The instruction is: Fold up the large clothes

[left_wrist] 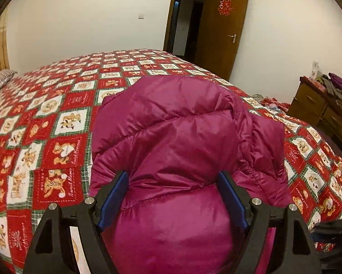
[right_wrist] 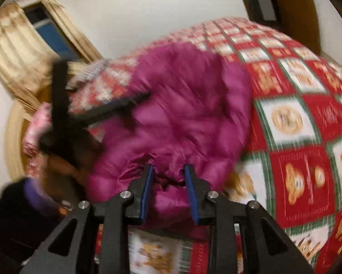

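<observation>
My left gripper (left_wrist: 173,180) fingers straddle the puffy magenta quilted down jacket (left_wrist: 182,137) on the red-checked bed (left_wrist: 45,137), spread wide, while my right gripper (right_wrist: 168,173) fingers pinch its bunched fabric.

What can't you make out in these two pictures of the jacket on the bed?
- Right wrist view: motion blur smears the magenta jacket, so its folds and the right gripper's hold are unclear.
- Left wrist view: the left gripper frame and bottom edge cut off the jacket's near end.
- The bedspread lettering is too small.

The shiny magenta quilted down jacket (left_wrist: 171,141) lies bunched and puffy, bulging between both tongs' fingers.
</observation>
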Motion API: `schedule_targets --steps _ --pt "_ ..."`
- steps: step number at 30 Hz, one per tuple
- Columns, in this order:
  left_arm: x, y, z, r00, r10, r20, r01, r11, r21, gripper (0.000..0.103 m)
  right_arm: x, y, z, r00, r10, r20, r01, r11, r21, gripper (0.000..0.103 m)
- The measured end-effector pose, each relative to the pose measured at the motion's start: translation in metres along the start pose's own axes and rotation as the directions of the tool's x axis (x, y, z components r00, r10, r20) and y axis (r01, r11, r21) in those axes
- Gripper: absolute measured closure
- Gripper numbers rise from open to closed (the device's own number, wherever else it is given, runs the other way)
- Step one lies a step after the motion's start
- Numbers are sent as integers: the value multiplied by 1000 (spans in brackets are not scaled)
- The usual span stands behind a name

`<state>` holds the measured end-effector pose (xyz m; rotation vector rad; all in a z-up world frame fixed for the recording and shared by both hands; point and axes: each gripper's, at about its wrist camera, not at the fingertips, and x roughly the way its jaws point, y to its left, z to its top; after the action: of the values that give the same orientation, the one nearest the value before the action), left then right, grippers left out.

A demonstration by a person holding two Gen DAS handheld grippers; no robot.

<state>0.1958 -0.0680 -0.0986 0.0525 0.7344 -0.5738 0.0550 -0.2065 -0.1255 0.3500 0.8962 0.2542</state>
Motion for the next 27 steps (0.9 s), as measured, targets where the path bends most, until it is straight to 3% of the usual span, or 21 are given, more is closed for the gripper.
schedule_targets --steps 1,6,9,13,17,19,22,27 --pt "3 -1 -1 1000 -2 -2 2 1000 -1 23 7 -7 -5 1000 -18 -14 18 1000 3 80" --pt "10 -12 -4 998 62 -10 -61 997 53 22 9 -24 -13 1000 -11 -15 12 1000 15 86" --pt "-3 -9 0 999 39 -13 -38 998 51 22 -2 -16 -4 997 -61 -54 59 997 -43 86" --pt "-28 7 17 998 25 53 -26 1000 6 22 -40 0 29 993 -115 42 119 986 -119 84" --pt "-23 21 43 987 148 55 -145 988 -48 22 -55 20 86 979 -149 140 167 979 -122 77" --pt "-7 22 50 981 192 -1 -191 978 -79 22 -42 23 121 981 -126 149 139 987 -76 77" --pt "18 17 50 966 251 -58 -255 964 -72 22 -7 23 147 983 -148 113 147 989 15 77" --pt "39 7 39 949 305 -73 -307 951 -21 22 56 -1 143 963 -265 49 260 962 89 77"
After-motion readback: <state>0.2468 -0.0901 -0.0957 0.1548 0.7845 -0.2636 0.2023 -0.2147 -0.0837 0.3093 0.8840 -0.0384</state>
